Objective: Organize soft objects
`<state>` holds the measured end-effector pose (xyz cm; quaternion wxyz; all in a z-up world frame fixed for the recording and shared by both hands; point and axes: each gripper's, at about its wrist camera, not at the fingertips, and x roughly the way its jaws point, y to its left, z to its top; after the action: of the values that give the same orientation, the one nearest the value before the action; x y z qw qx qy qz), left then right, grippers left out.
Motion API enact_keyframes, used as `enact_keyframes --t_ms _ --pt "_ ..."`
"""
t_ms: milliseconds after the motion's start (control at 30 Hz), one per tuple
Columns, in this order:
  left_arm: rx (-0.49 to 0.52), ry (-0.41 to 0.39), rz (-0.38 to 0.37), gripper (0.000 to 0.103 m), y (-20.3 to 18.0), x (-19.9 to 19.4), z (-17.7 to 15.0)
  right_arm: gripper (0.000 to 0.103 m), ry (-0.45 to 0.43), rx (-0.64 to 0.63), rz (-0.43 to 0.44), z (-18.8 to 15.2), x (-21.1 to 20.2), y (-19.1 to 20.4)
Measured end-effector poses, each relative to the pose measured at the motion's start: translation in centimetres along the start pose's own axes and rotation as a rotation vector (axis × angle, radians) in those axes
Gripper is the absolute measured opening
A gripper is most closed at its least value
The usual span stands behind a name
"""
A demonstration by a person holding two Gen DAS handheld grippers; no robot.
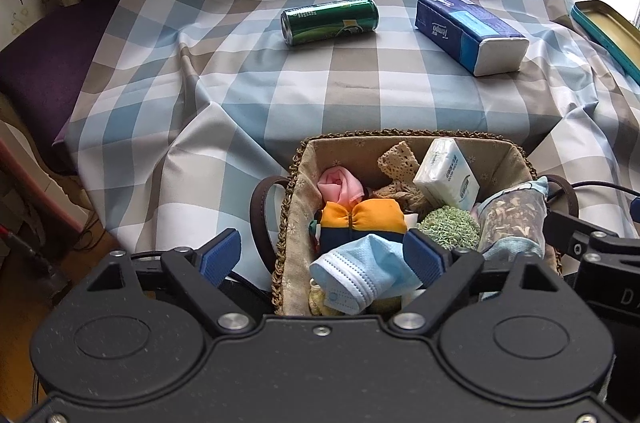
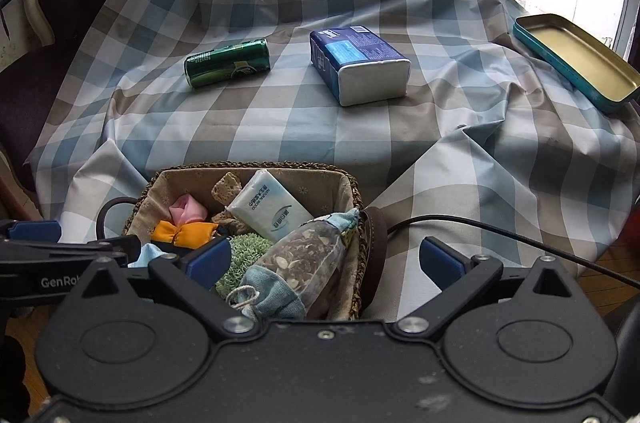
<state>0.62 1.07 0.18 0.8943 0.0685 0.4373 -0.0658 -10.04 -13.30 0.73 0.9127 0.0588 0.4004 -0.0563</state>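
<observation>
- While both claws hang over the near edge of the worktop, the woven basket (image 1: pixel 294 163) is already well filled with soft items.
- Left claw (image 1: pixel 326 257): jaws apart, nothing pressed between the pads; the blue face mask (image 1: pixel 352 271) lies loose on the pile between them, near the right pad.
- Basket contents, left to right: pink cloth roll (image 1: pixel 342 185) at 10 o'clock, orange-and-navy pouch (image 1: pixel 362 219) centre, lace piece (image 1: pixel 396 163) at 12 o'clock, white tissue pack (image 1: pixel 446 173) at 1 o'clock, green knitted pad (image 1: pixel 450 227) centre-right, dried-herb sachet (image 2: pixel 296 259) along the 3 o'clock wall.
- Right claw (image 2: pixel 326 261): jaws wide apart, empty; the sachet lies in the basket under the gap, not clamped.
- Worktop beyond, checked cloth (image 2: pixel 280 127): green can (image 2: pixel 228 63) at 11 o'clock, blue tissue pack (image 2: pixel 360 63) at 12 o'clock, empty tin tray (image 2: pixel 576 63) at 2 o'clock.
- Judgement: nearly done. Only the blue tissue pack looks like a soft item left out; can and tray are hard and probably stay.
</observation>
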Motion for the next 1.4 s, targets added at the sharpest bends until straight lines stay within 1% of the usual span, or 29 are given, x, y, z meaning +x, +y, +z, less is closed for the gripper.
enact_keyframes --t_ms 267,400,633,1400 --pt "-0.002 0.007 0.006 0.086 -0.03 -0.10 -0.20 0.101 0.012 0.005 0.002 -0.41 0.01 0.05" --pt "-0.001 0.011 0.005 0.090 -0.13 -0.08 -0.28 0.101 0.014 0.006 0.000 -0.49 -0.03 -0.01" --pt "0.004 0.021 -0.012 0.090 -0.20 -0.04 -0.35 0.101 0.020 0.016 -0.001 -0.66 0.01 -0.08" --pt "0.001 0.026 -0.012 0.090 -0.21 0.03 -0.36 0.101 0.029 0.015 0.005 -0.81 0.22 0.03"
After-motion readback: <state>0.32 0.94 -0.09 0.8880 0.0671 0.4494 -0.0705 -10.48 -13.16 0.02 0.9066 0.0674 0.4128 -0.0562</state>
